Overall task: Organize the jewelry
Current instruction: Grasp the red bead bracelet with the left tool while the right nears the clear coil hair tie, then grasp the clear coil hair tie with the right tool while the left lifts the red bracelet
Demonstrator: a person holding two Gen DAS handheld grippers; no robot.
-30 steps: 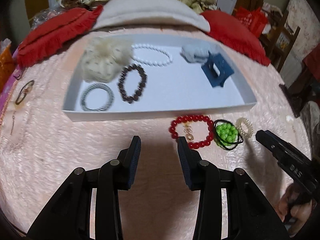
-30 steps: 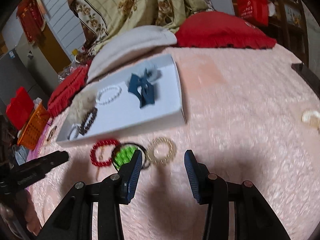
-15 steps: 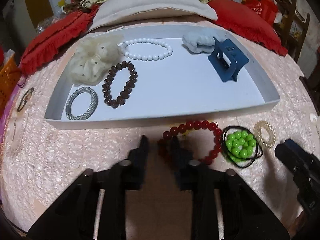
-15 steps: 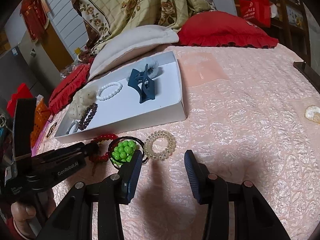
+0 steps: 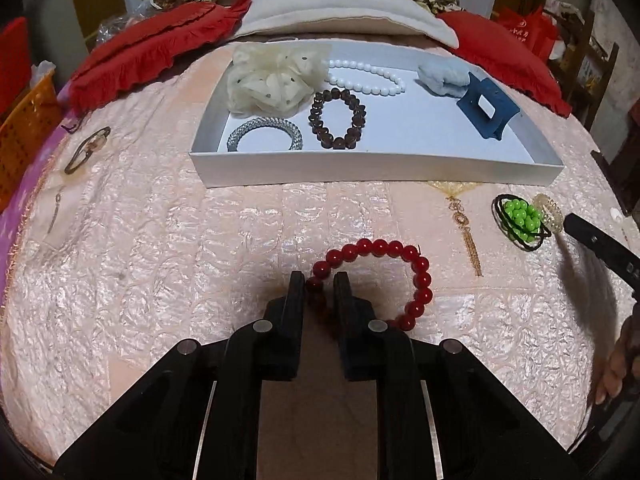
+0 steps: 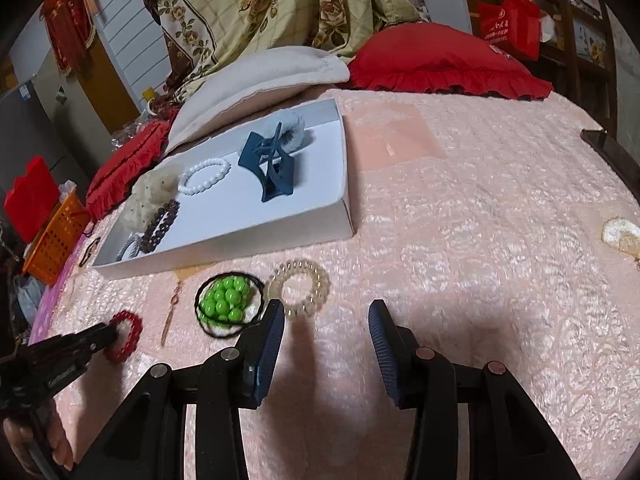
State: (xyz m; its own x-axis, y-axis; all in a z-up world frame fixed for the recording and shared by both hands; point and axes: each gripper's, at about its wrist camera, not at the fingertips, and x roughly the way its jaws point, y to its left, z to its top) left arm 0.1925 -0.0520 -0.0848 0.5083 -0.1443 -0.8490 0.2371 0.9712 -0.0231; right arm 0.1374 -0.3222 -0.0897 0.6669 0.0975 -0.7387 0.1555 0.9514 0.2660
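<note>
Now the left gripper pinches the red bead bracelet on the bedspread, the white tray straight ahead of it; right gripper half open, empty, beside the clear coil tie.

Black left gripper, silver screws, blue-padded fingers

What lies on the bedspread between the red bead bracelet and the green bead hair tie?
A thin gold pendant chain lies between the red bead bracelet and the green bead hair tie; the left wrist view shows it best.
</note>
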